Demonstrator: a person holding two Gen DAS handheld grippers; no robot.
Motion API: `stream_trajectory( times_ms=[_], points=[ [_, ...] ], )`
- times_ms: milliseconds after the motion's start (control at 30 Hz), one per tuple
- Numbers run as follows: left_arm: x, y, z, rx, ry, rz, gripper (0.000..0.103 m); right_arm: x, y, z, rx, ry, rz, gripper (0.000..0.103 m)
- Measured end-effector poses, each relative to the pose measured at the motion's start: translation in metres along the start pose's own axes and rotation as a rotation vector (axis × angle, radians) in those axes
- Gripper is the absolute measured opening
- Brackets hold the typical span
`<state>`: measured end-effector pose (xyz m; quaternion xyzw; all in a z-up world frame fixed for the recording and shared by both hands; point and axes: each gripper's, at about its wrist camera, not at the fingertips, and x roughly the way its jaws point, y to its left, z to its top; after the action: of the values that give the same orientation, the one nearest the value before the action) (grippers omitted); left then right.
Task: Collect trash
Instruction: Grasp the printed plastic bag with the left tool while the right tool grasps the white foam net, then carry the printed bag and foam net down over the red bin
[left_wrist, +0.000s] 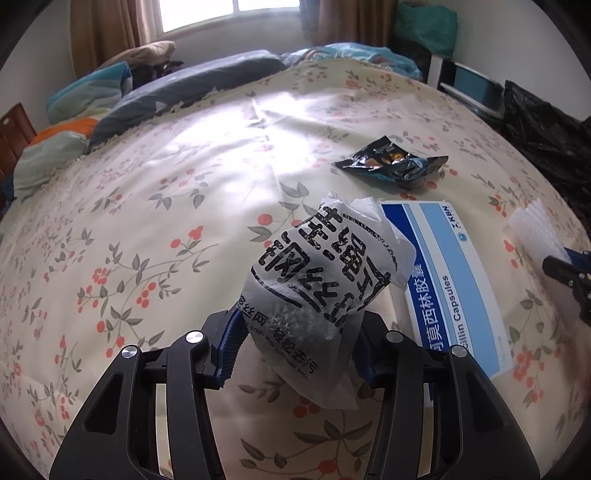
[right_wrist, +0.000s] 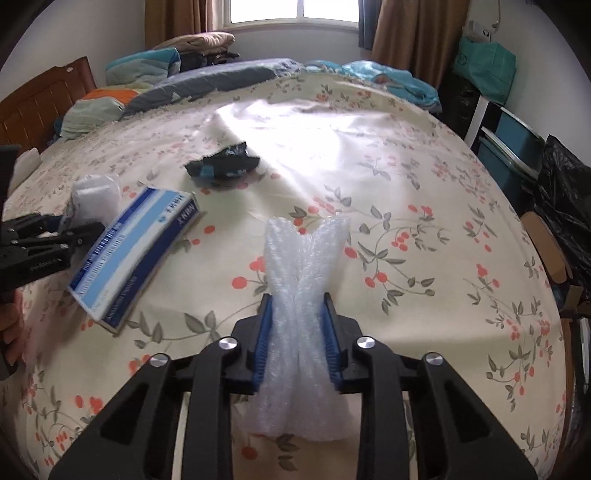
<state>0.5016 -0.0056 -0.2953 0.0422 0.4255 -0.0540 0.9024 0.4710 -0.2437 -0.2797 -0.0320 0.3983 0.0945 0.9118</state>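
Left wrist view, bottom centre: my left gripper (left_wrist: 295, 343) is clamped on the printed plastic bag (left_wrist: 317, 291), and in the right wrist view my right gripper (right_wrist: 298, 339) is squeezed tight on the wad of bubble wrap (right_wrist: 304, 291), both lifted off the floral bedsheet (left_wrist: 147, 206). Further up lie the blue medicine box (right_wrist: 133, 251) and dark snack wrapper (right_wrist: 223, 162). I judge pickup done; next, carry both to the black bin bag (right_wrist: 565, 199) at right edge
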Motion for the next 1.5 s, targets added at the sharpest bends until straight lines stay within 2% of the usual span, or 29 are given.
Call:
stream_trajectory(
  times_ms=[333,667,1100,1333,1500],
  points=[
    [-0.045,0.005,-0.02,-0.024,0.002,0.003,0.049,-0.068,0.016,-0.017,-0.011,-0.04,0.061,0.022],
    [-0.145,-0.007,-0.072,-0.026,-0.017,-0.013,0.049,-0.156,0.04,-0.065,-0.012,-0.052,0.12,0.022],
    [-0.294,-0.049,-0.185,0.01,-0.021,-0.052,0.049,-0.279,0.066,-0.159,-0.004,-0.077,0.184,0.022],
    [-0.349,-0.069,-0.248,0.02,-0.006,-0.067,0.049,-0.321,0.078,-0.213,-0.02,-0.066,0.211,0.022],
    [-0.372,-0.076,-0.292,0.003,0.016,-0.087,0.049,-0.339,0.085,-0.249,-0.024,-0.042,0.233,0.022]
  ],
)
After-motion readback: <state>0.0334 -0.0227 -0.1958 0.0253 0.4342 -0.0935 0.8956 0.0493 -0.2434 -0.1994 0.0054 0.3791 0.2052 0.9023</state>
